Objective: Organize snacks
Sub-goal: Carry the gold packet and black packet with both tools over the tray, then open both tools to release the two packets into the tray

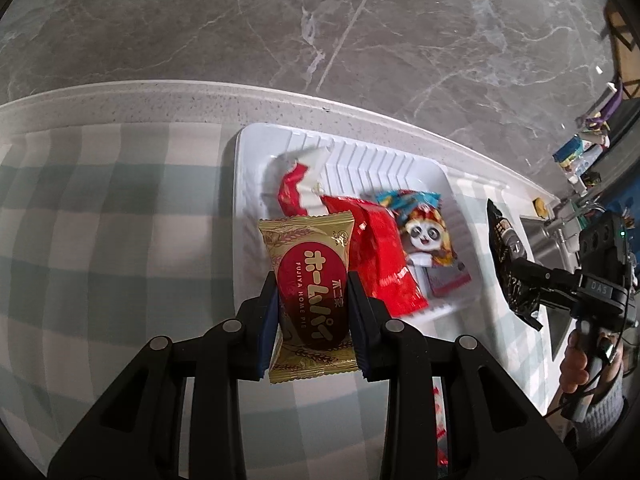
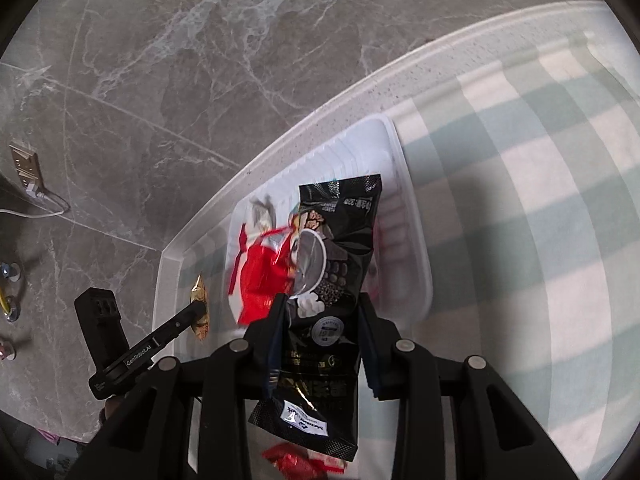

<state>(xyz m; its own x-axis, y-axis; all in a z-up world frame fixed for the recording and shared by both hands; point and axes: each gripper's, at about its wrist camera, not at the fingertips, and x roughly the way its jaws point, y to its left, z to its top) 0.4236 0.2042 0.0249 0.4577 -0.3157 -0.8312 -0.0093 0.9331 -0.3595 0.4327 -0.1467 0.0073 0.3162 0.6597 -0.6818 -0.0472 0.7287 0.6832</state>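
Observation:
My left gripper point(image 1: 313, 280) is shut on a gold and red Fujiya Home Pie packet point(image 1: 310, 292), held above the near-left edge of a white ribbed tray point(image 1: 248, 184). Inside the tray lie red wrappers point(image 1: 380, 264) and a panda-print packet point(image 1: 424, 232). My right gripper point(image 2: 322, 304) is shut on a black snack pouch point(image 2: 332, 264) over the same tray point(image 2: 412, 248), with red wrappers point(image 2: 260, 276) beneath. In the left wrist view the right gripper point(image 1: 536, 276) with its black pouch point(image 1: 508, 264) hangs at the tray's right side. The left gripper point(image 2: 192, 312) with the gold packet point(image 2: 199, 312) shows at the left of the right wrist view.
A green and white checked cloth point(image 1: 100, 216) covers the white counter point(image 1: 160, 100), whose edge drops to a grey marble floor point(image 1: 360, 32). A red wrapped snack point(image 2: 304, 460) lies on the cloth beneath my right gripper. Clutter point(image 1: 580, 152) stands at the far right. A wall socket with cable point(image 2: 28, 172) is left.

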